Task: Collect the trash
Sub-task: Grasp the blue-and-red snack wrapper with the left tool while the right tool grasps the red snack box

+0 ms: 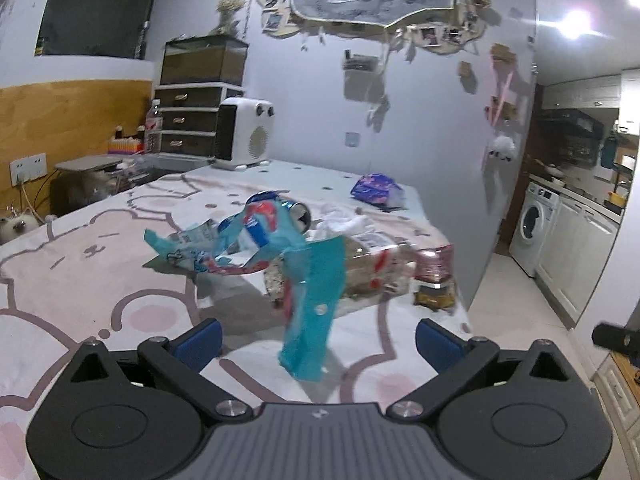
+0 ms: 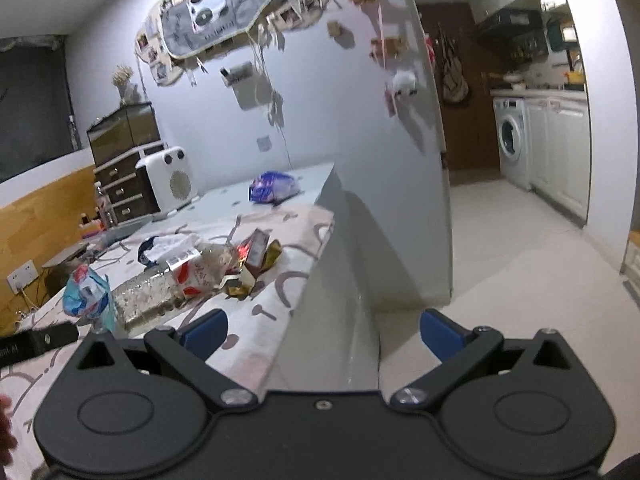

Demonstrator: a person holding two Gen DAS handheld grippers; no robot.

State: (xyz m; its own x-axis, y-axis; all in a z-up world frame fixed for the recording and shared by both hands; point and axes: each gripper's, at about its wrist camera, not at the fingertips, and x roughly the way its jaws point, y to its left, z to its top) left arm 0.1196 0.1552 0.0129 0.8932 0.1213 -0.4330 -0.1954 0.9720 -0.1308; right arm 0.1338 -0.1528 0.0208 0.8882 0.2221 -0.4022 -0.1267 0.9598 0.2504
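Trash lies in a heap on a table with a pink bear-print cloth (image 1: 88, 264). A torn teal wrapper (image 1: 308, 304) stands nearest my left gripper (image 1: 318, 340), which is open and empty just short of it. Behind it lie a crushed blue-red can (image 1: 280, 216), a clear bread bag (image 1: 376, 272), white tissue (image 1: 344, 216) and a purple packet (image 1: 376, 190). In the right wrist view my right gripper (image 2: 322, 334) is open and empty over the table's right edge; the bread bag (image 2: 172, 284), a blue wrapper (image 2: 86, 292) and gold-red wrappers (image 2: 256, 260) lie ahead to its left.
A white heater (image 1: 244, 136) and dark drawers (image 1: 192, 120) stand at the table's far end against the wall. The table's right edge (image 2: 316, 264) drops to a tiled floor (image 2: 500, 264). A washing machine (image 2: 510, 140) and kitchen cabinets stand beyond.
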